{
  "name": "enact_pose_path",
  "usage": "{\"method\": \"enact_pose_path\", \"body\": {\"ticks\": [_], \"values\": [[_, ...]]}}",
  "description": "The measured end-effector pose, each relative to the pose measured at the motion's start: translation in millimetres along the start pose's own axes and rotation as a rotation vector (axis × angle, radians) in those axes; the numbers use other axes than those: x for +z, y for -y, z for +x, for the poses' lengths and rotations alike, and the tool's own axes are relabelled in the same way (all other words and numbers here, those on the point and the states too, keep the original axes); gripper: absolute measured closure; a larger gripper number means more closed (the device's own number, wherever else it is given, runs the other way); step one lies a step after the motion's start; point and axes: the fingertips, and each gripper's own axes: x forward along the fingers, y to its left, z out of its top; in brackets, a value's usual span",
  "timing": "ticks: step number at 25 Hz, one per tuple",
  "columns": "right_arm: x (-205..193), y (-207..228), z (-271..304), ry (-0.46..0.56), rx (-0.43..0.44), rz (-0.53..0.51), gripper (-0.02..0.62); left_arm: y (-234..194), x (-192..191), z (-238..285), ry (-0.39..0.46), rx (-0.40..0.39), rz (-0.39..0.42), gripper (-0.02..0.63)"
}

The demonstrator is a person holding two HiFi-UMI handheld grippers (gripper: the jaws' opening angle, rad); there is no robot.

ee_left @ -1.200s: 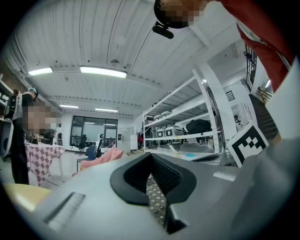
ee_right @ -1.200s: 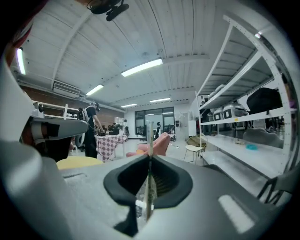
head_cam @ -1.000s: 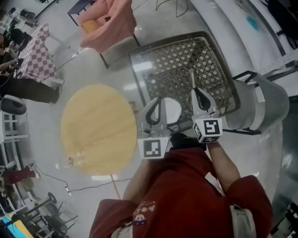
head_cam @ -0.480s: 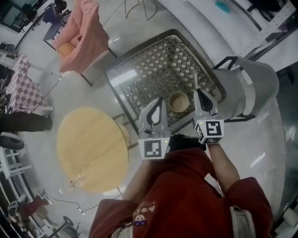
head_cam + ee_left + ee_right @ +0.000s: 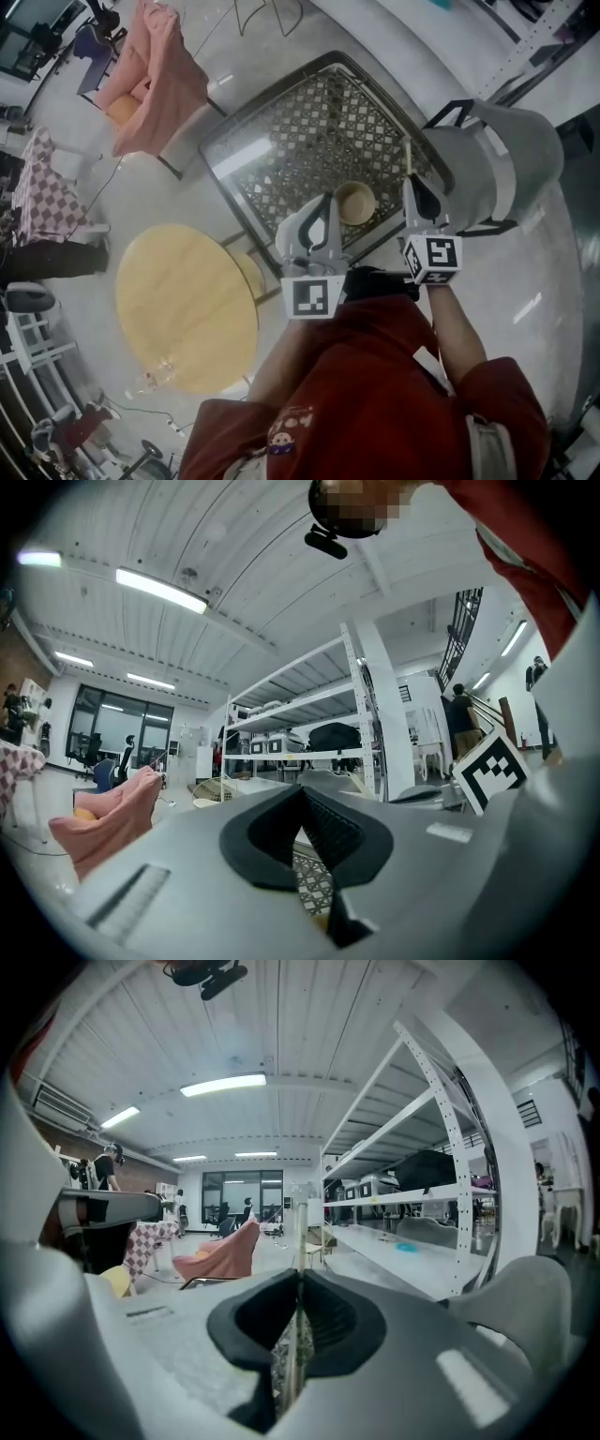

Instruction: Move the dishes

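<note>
Tan bowl [image 5: 356,202]: frame centre, on lattice table [image 5: 309,122], between both grippers, touching neither.
Left gripper [image 5: 324,201]: jaws closed, empty.
Right gripper [image 5: 411,181]: jaws clamped on thin pale stick [image 5: 408,156].

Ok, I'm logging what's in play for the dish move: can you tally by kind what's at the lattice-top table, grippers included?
Grippers: 2 (left gripper, right gripper)
Bowls: 1 (tan bowl)
Sticks: 1 (thin stick, clamped in the right gripper)
Total: 4
</note>
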Motion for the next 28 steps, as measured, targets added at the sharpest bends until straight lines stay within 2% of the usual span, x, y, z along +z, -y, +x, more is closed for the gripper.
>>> {"method": "enact_pose_path", "body": {"ticks": [11, 17, 23, 28], "values": [[-28, -1, 20, -0.084, 0.008, 0.010, 0.571, -1, -6, 2, -0.024, -0.008, 0.005, 0.598], [-63, 3, 41, -0.245, 0.053, 0.045, 0.571, -3, -11, 8, -0.035, 0.001, -0.010, 0.598], [-93, 3, 53, -0.334, 0.046, 0.008, 0.571, -7, -25, 8, -0.077, 0.002, -0.006, 0.598], [-124, 10, 58, -0.420, 0.039, 0.022, 0.571, -4, -39, 14, -0.103, 0.013, -0.026, 0.598]]}}
